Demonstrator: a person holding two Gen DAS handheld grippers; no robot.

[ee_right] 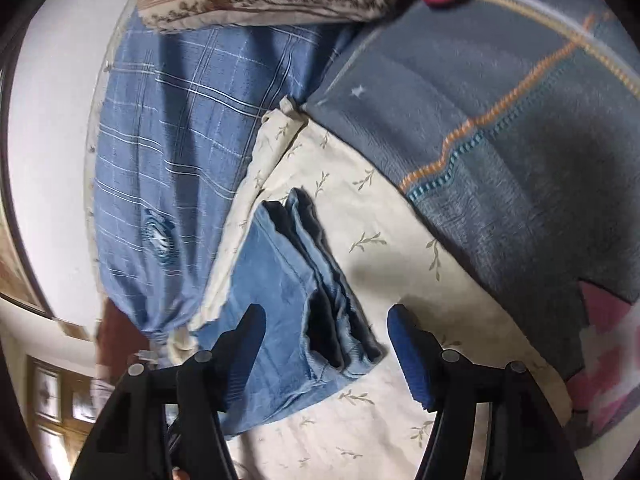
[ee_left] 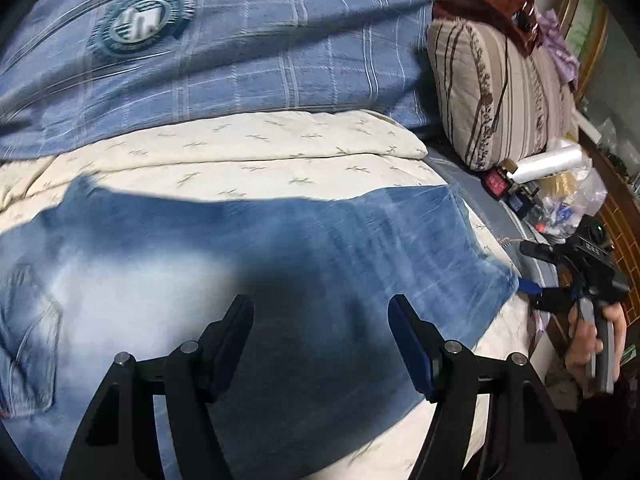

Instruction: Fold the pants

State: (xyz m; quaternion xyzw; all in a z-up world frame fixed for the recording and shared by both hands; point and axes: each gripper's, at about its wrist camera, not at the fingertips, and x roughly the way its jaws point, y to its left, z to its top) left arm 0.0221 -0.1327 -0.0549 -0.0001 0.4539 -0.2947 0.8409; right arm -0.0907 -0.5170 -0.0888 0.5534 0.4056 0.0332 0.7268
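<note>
The jeans (ee_left: pixel 248 264) lie flat on a cream bedcover (ee_left: pixel 256 148) with a small leaf print, spread across the bed. On the left end I see a back pocket (ee_left: pixel 28 332), pale and worn. Behind the cream cover there is a blue checked quilt (ee_left: pixel 224 64) with a round badge.

The left gripper (ee_left: pixel 322 340) hangs above the middle of the jeans. Its jaws stand apart and nothing is between them; whether the tips touch the cloth I cannot tell.

More to the right, the leg ends of the jeans reach the edge of the cream cover. There the right gripper (ee_left: pixel 528 288), held by a hand (ee_left: pixel 592 344), has its blue tip at the hem corner. From its own camera, the right gripper (ee_right: pixel 326 344) has its jaws apart and the stacked hems (ee_right: pixel 340 320) lie between them, but the pads do not press on the cloth.

At the far right stands a striped pillow (ee_left: pixel 500 92) with dark red cloth on top. Beside it lies a roll of clear film (ee_left: pixel 548 164) and a clear plastic bag (ee_left: pixel 572 208); the bag holds small things, some blue and white, which I cannot identify. A grey blanket (ee_right: pixel 500 128) with an orange stitched line lies under the cream cover.
</note>
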